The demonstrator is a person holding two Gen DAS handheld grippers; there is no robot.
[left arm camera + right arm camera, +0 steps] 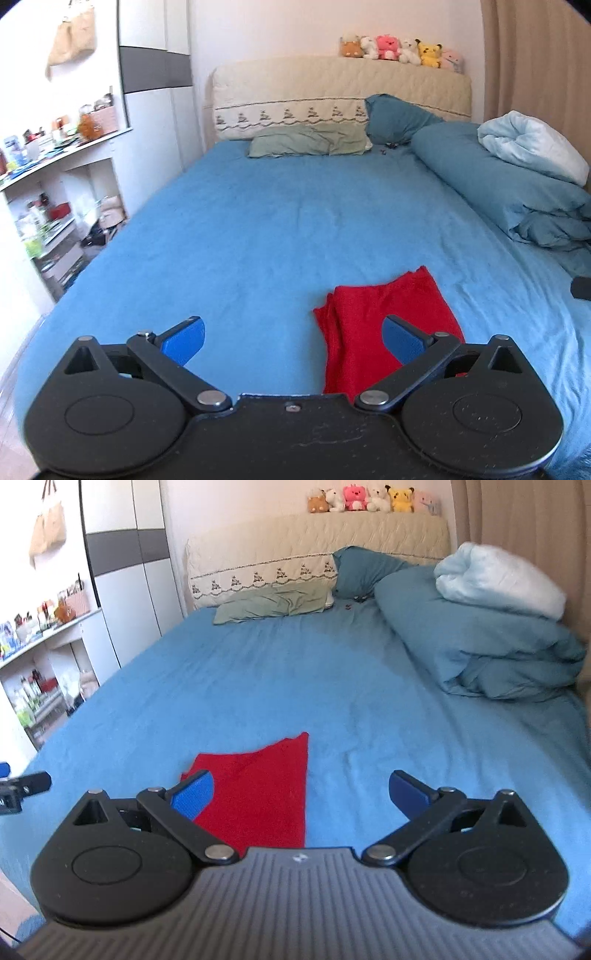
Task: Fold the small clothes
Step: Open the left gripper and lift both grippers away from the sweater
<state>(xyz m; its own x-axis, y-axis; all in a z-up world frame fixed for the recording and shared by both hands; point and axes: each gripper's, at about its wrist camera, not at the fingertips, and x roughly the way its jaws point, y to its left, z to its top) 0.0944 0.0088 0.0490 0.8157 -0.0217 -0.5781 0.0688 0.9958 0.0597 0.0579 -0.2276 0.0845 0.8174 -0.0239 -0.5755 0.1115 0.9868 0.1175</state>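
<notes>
A small red garment (373,325) lies folded flat on the blue bed sheet (258,236) near the foot of the bed. My left gripper (293,341) is open and empty above the sheet; the garment lies under its right finger. In the right wrist view the red garment (266,790) lies under the left finger of my right gripper (301,794), which is open and empty. The left gripper's tip shows at the left edge of the right wrist view (22,786).
A rolled teal duvet (517,192) with a white blanket (532,144) lies along the right side. Pillows (310,142) and a headboard (332,92) with plush toys (399,50) stand at the far end. Cluttered shelves (55,206) stand left of the bed.
</notes>
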